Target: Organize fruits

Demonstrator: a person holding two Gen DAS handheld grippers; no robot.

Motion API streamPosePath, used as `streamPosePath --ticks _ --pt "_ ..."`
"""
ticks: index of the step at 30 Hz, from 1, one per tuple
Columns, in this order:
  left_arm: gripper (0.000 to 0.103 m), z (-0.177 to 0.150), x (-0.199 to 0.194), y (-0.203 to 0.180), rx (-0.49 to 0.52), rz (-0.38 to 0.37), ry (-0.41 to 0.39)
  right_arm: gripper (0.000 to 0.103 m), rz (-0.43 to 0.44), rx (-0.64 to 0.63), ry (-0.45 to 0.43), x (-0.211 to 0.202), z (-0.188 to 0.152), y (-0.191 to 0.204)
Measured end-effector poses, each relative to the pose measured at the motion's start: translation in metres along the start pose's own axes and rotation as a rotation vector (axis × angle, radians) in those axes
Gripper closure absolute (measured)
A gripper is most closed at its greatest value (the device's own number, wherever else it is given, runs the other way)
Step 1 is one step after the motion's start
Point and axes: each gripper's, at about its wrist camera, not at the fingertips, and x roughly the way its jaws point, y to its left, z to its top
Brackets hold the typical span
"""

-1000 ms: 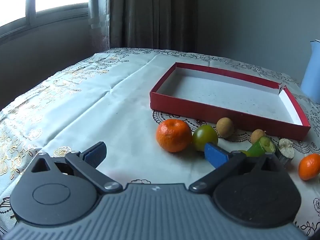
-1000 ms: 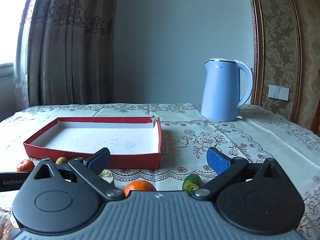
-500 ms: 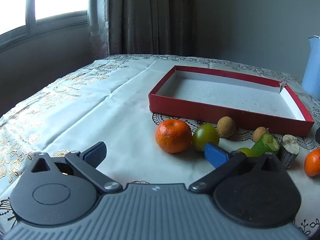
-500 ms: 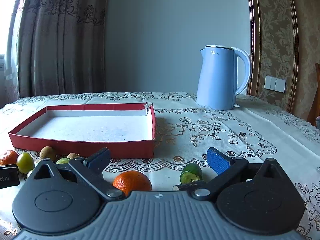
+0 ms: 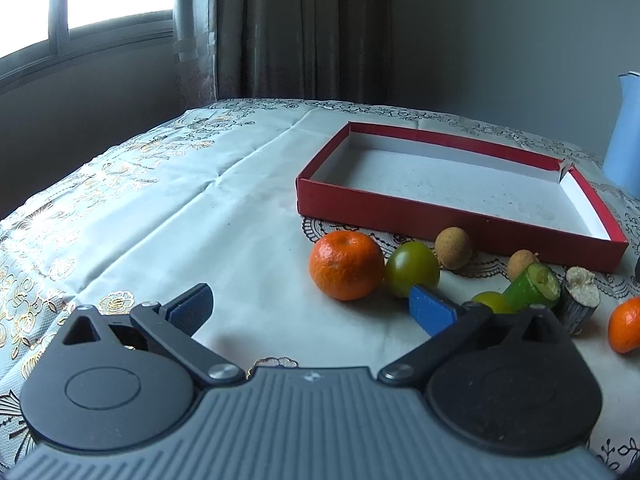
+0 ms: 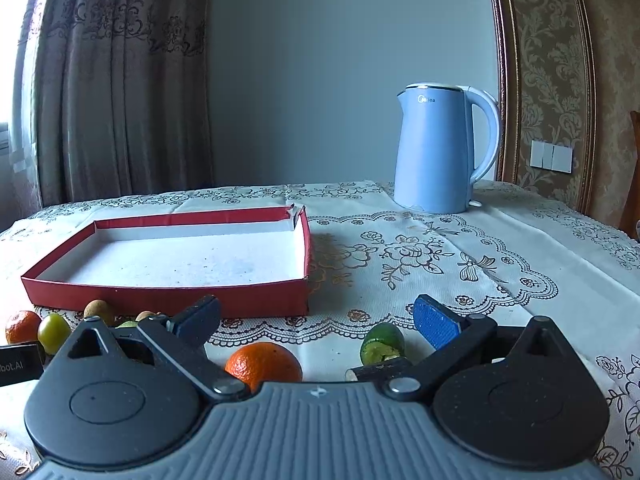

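- The fruits lie on the table in front of the red box (image 5: 452,220): a large mandarin (image 5: 346,265) touching a green fruit (image 5: 412,269).
- A second mandarin (image 6: 263,365) sits between my right gripper (image 6: 318,320) fingers, untouched.
- Both my left gripper (image 5: 310,307) and right are spread wide, holding nothing.

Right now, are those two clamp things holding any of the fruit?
No. The left gripper and the right gripper both have their jaws spread wide with nothing between them; the fruit lies on the table.

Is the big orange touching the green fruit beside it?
Touching: the left wrist view shows the orange pressed against the green fruit, no gap.
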Motion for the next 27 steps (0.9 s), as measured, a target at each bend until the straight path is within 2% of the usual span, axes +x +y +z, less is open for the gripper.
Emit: streamPosePath --ticks 12,19,25,27 --pt "0.000 -0.001 0.002 0.000 0.000 0.001 0.005 0.000 -0.005 -0.009 0.011 0.002 0.000 0.001" --pt "0.000 -0.002 0.003 -0.001 0.003 -0.002 0.006 0.000 -0.003 -0.050 0.069 0.012 0.000 0.007" --pt "0.000 -0.002 0.004 -0.001 0.003 -0.002 0.008 0.000 0.030 -0.074 0.160 0.023 -0.003 0.011" --pt "0.000 -0.002 0.005 -0.001 0.004 -0.003 0.008 0.000 0.036 -0.076 0.166 0.024 -0.003 0.012"
